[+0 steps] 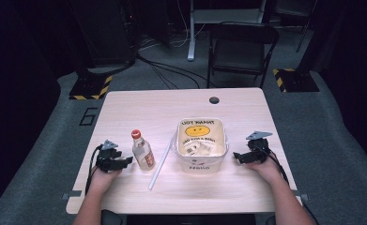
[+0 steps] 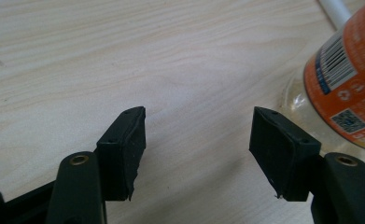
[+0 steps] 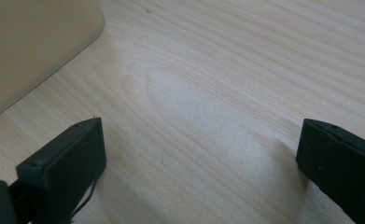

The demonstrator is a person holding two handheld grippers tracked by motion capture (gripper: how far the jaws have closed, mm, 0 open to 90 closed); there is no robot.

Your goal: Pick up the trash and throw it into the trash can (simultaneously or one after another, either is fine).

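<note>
Your left claw (image 1: 125,162) sits just beside the small clear glass bottle with the red cap and orange label (image 1: 142,152), jaws spread with nothing between them. In the left gripper view that bottle (image 2: 343,84) stands off to the side of the gap, not inside it. This looks like the approach before a grasp. The next move would call for shifting the claw sideways until the bottle's body lies between the pads, then pressing in.

Your right claw (image 1: 238,157) rests near the cream plastic tub with the yellow smiley face (image 1: 202,164), jaws spread wide over bare wood. A thin white rod (image 1: 160,161) lies slanted between bottle and tub.

The pale wooden surface (image 1: 139,108) stands on grey carpet, and a black folding chair (image 1: 241,49) waits beyond in a dark room.
</note>
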